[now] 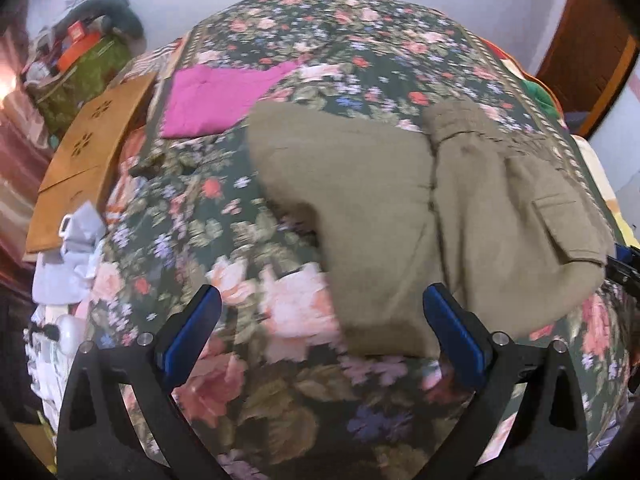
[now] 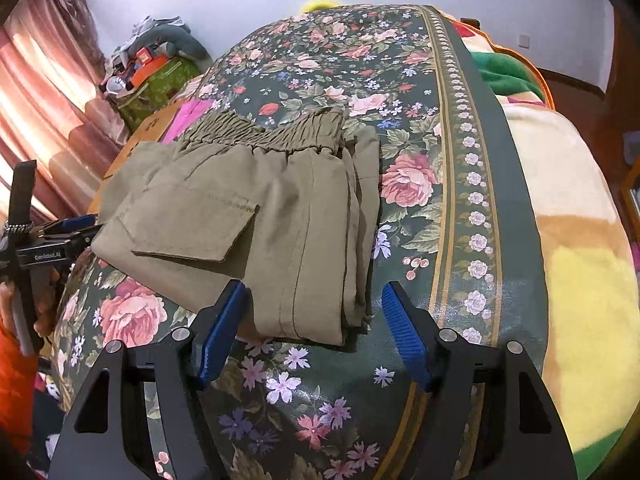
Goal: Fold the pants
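Note:
Olive-khaki pants lie folded into a compact stack on the floral bedspread, elastic waistband at the far end and a flap pocket on top. In the left wrist view the pants sit ahead and to the right. My left gripper is open and empty, just before the stack's near left corner. My right gripper is open and empty, its fingers either side of the stack's near right corner. The left gripper also shows in the right wrist view at the stack's left edge.
A folded magenta cloth lies on the far left of the bed. A wooden board and white items sit beside the bed on the left. A striped blanket covers the right side. A cluttered green pile stands by the curtains.

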Available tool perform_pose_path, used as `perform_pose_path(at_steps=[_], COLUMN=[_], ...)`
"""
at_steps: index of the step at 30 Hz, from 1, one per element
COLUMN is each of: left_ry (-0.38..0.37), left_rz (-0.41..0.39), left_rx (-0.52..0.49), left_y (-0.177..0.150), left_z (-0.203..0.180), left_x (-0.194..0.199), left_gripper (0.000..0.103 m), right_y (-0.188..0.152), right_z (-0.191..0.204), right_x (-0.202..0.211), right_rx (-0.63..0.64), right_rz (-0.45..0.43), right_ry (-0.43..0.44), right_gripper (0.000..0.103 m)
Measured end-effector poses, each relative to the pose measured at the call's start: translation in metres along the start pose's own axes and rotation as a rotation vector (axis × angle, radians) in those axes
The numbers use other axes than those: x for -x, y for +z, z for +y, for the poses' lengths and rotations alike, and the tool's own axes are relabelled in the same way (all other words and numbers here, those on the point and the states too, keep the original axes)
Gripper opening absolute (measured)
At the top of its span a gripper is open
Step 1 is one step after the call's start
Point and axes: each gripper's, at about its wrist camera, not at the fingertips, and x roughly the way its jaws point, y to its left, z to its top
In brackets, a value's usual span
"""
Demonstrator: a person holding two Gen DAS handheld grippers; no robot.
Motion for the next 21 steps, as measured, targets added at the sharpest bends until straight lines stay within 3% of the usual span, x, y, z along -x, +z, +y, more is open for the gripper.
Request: perform_pose_path(at_steps=[10, 13, 21], left_ry=[-0.013, 0.078, -0.132], left_rz=[0.012, 0.01, -0.013], left_rx=[0.052, 0.034, 0.12], left_y=[-0.009, -0.003, 0.021], left_z=[0.027, 0.029, 0.04], left_x=[0.003, 0.004, 0.014], left_gripper=[0.103, 0.1, 0.096], right_y=[-0.002, -0.001, -0.001], right_z=[0.002, 0.003, 0.005], right_x=[0.001, 0.002, 0.0], right_rx=[0.002, 0.009, 0.023], right_rz=[0.014, 0.026, 0.024], right_ry=[0.005, 0.005, 0.003], right_gripper=[0.062, 0.062, 0.062])
